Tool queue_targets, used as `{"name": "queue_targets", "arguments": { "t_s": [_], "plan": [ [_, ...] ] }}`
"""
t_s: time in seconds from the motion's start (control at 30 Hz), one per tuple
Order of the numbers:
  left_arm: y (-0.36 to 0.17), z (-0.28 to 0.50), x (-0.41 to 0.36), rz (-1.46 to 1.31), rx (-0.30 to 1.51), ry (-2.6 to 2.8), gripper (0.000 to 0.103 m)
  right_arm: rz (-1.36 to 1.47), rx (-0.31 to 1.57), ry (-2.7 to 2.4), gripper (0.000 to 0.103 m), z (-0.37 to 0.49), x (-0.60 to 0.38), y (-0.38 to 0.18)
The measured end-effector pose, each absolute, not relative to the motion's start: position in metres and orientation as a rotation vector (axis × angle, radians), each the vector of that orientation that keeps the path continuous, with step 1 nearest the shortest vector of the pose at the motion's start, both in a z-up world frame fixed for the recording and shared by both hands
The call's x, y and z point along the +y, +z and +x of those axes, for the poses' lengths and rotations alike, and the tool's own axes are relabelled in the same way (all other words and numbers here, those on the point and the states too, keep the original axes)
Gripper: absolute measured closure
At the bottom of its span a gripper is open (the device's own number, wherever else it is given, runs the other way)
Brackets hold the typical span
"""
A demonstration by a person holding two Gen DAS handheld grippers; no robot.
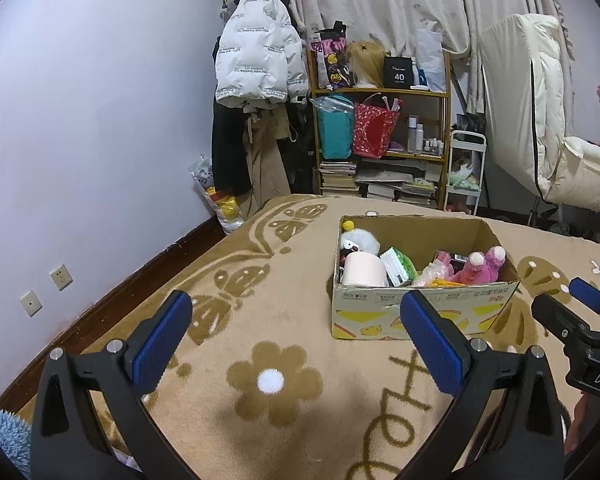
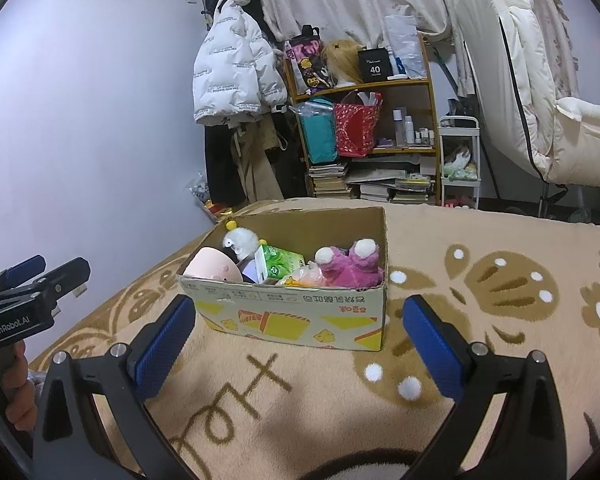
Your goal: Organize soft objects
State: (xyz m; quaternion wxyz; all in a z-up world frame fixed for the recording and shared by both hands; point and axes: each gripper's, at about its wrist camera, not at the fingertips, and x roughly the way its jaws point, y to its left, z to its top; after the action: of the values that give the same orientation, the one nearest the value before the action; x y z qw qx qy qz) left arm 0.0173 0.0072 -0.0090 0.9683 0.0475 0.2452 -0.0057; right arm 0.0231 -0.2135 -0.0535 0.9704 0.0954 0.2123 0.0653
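Observation:
An open cardboard box (image 1: 420, 312) (image 2: 292, 316) stands on a beige flower-pattern blanket (image 1: 276, 320). It holds a white fluffy plush (image 1: 360, 240) (image 2: 242, 240), a pink roll (image 1: 364, 271) (image 2: 214, 268), a green tissue pack (image 1: 400, 266) (image 2: 278, 264) and a magenta plush (image 1: 482, 268) (image 2: 350, 266). My left gripper (image 1: 296, 332) is open and empty, short of the box and to its left. My right gripper (image 2: 300, 332) is open and empty, just in front of the box. Each gripper shows at the edge of the other's view.
A blue fluffy item (image 1: 4, 440) lies at the blanket's near left corner. Beyond the bed stand a shelf (image 1: 380, 128) with bags and books, a hanging white jacket (image 1: 260, 56), a small white cart (image 1: 466, 168) and a cream-covered chair (image 1: 540, 120).

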Motion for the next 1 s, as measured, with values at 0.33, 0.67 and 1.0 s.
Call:
{"name": "queue_targets", "arguments": {
  "t_s": [0.33, 0.67, 1.0],
  "plan": [
    [-0.011, 0.017, 0.001, 0.127, 0.498, -0.014, 0.0, 0.19, 0.433, 0.129, 0.0, 0.023, -0.213, -0.055],
    [-0.011, 0.018, 0.005, 0.113, 0.505, -0.002, 0.0, 0.19, 0.431, 0.129, 0.0, 0.023, -0.214, -0.055],
    [-0.011, 0.02, 0.008, 0.118, 0.509, -0.016, 0.0, 0.19, 0.432, 0.129, 0.0, 0.023, -0.215, -0.054]
  ]
}}
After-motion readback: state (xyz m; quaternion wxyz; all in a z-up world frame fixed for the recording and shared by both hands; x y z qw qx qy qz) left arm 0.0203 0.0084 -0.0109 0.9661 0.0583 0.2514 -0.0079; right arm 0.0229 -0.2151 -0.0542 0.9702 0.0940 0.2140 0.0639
